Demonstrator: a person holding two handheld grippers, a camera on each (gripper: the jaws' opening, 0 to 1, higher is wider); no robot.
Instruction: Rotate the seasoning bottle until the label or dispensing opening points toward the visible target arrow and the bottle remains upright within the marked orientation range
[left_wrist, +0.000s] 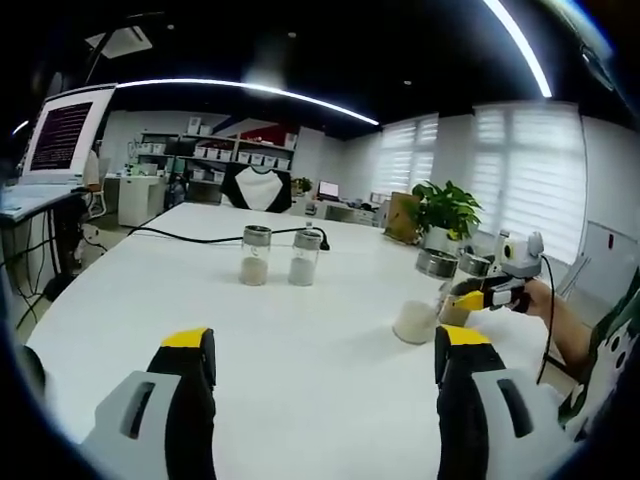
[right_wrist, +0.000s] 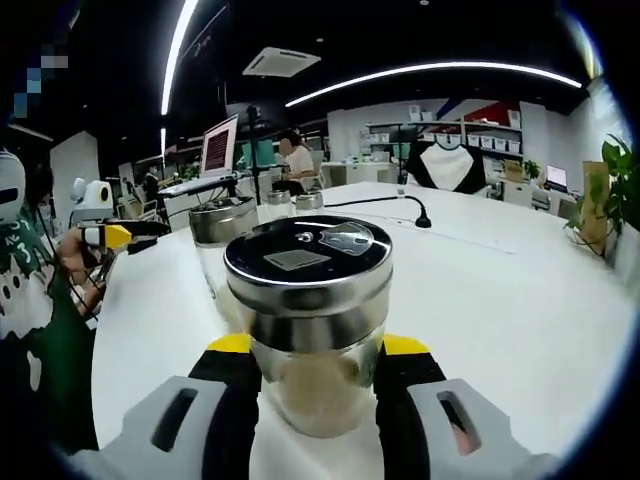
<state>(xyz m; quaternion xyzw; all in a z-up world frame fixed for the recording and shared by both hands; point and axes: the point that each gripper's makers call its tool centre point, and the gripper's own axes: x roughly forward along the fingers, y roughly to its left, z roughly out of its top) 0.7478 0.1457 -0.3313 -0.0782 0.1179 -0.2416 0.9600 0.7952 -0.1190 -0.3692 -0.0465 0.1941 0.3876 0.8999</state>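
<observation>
A glass seasoning bottle (right_wrist: 308, 300) with a steel lid and pale powder stands upright between the jaws of my right gripper (right_wrist: 310, 350), which is shut on its glass body. In the left gripper view the same right gripper (left_wrist: 488, 296) reaches in from the right beside two bottles, one (left_wrist: 420, 308) nearer the middle and one (left_wrist: 468, 272) at its jaws. My left gripper (left_wrist: 325, 345) hovers open over the white table (left_wrist: 300, 380) with nothing between its jaws. A second bottle (right_wrist: 222, 235) stands just behind the held one.
Two more bottles (left_wrist: 256, 256) (left_wrist: 304, 256) stand side by side mid-table. A black cable (left_wrist: 190, 237) runs across the far side. A potted plant (left_wrist: 446, 210) sits at the far right edge, a laptop screen (left_wrist: 62, 132) at the left.
</observation>
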